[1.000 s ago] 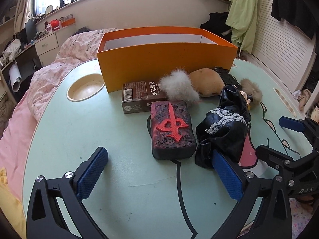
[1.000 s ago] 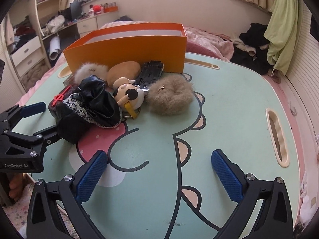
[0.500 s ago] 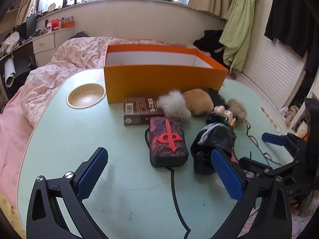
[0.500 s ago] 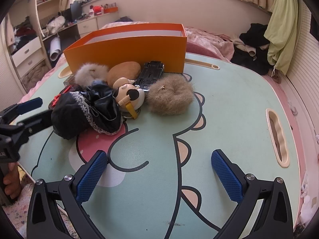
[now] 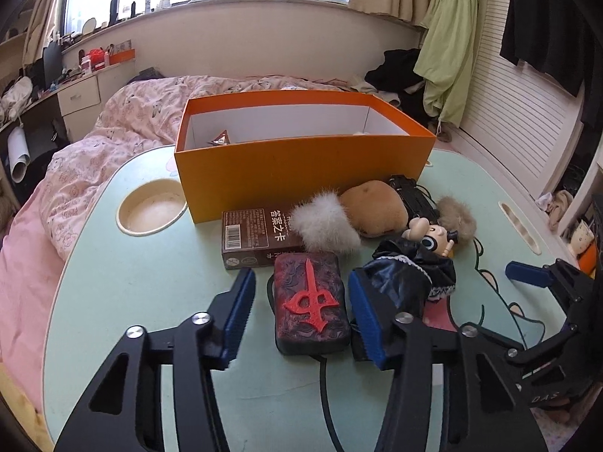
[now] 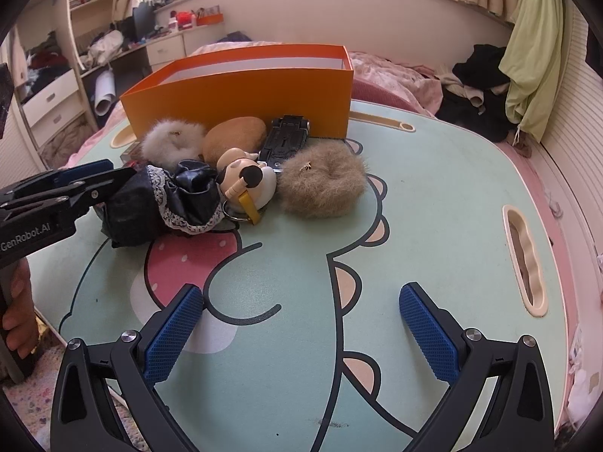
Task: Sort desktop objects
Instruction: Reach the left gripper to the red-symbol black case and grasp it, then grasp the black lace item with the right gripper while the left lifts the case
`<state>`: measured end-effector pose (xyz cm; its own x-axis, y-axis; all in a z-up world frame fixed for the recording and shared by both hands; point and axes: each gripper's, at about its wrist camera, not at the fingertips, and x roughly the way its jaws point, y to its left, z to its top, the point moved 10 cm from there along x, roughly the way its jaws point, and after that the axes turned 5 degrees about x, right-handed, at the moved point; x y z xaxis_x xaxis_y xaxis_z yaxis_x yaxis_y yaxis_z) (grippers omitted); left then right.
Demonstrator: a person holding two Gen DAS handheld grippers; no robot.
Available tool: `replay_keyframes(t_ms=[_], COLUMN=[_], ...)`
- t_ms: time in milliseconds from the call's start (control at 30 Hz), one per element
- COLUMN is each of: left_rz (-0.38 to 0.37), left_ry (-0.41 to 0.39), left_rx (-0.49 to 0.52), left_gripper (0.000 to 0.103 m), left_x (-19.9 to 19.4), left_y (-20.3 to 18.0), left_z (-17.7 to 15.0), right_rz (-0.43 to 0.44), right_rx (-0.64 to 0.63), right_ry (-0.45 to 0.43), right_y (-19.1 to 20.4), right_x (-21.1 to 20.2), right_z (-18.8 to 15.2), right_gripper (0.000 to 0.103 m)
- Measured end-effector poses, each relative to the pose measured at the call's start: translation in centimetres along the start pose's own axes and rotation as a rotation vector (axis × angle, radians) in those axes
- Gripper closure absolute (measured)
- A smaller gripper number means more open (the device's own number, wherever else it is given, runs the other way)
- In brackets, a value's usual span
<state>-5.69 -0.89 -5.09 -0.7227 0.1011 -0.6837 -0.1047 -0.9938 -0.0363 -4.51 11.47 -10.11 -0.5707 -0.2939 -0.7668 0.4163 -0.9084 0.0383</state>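
On the mint-green table (image 5: 124, 301), going left to right in the left wrist view, a round cup hollow (image 5: 152, 211) sits at ten o'clock, then the orange box (image 5: 301, 173) at twelve, with a brown card pack (image 5: 256, 237) lying just in front of it. The left gripper (image 5: 299, 320) stands partly open, its blue pads on either side of the dark red block (image 5: 311, 305), the right pad close to the block's edge and the left pad a little apart, not yet pinching. Right of the block lie a white fur puff (image 5: 326, 226), a tan pouch (image 5: 375, 209), a doll in a black dress (image 5: 414, 263) and a brown fur ring (image 5: 458, 218) at two o'clock. The right gripper (image 6: 301, 329) hangs wide open over bare table at six o'clock, holding nothing. The step in hand looks like picking up the block; next the pads likely must close squarely on its long sides, avoiding the doll's dress touching the right pad, then lift toward the box.
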Motion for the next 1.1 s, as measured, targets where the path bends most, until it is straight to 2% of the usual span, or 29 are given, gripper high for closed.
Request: replay_keyframes(t_ms=[33,200,300,367,467,567,667,767,867,967,1033,1100], left_rz=[-0.001,0.02,0.019,0.022,0.047,0.081,0.131,0.136,0.141,0.145,0.139,0.13], left_ry=[0.013,0.006,-0.002,-0.005,-0.006,0.016,0.008,0.004,-0.001,-0.007,-0.011,-0.01], left_rx=[0.008,0.055,0.049,0.03,0.009,-0.001,-0.011,-0.022,-0.016,-0.005,-0.002,-0.003], left_gripper=[0.062,0.062,0.062,0.062,0.062,0.062,0.062,0.062,0.062,0.062,0.062,0.062], left_x=[0.2,-0.4,-1.2,-1.5,-1.5,-1.0,-1.1,-1.2,-1.2,-1.2,-1.2,-1.2], left_y=[-0.1,-0.6,-0.6,-0.2,0.5,0.9,1.6,2.1,1.9,1.7,1.6,1.6], left_z=[-0.4,-1.3,-2.0,-2.3,-2.4,-2.9,-3.1,-3.2,-3.3,-3.2,-3.2,-3.1], right_rz=[-0.001,0.001,0.003,0.044,0.154,0.261,0.275,0.227,0.191,0.196,0.222,0.245], right_rx=[0.0,0.001,0.008,0.025,0.032,0.009,-0.07,-0.159,-0.171,-0.136,-0.108,-0.089], right_ry=[0.0,0.0,-0.008,-0.043,-0.108,-0.08,-0.033,-0.015,0.018,0.085,0.07,0.052], right_y=[0.0,0.0,-0.1,0.2,1.7,4.8,8.1,10.5,11.2,10.4,9.9,9.5], right_x=[0.0,0.0,-0.2,-1.2,-3.3,-3.7,-2.7,-1.1,0.7,2.5,1.9,1.1], right_z=[0.0,0.0,0.0,0.5,1.9,3.3,4.1,4.6,4.8,4.3,4.4,4.2], right_gripper=[0.0,0.0,0.0,0.001,0.002,0.002,0.003,0.012,0.017,0.051,0.058,0.059])
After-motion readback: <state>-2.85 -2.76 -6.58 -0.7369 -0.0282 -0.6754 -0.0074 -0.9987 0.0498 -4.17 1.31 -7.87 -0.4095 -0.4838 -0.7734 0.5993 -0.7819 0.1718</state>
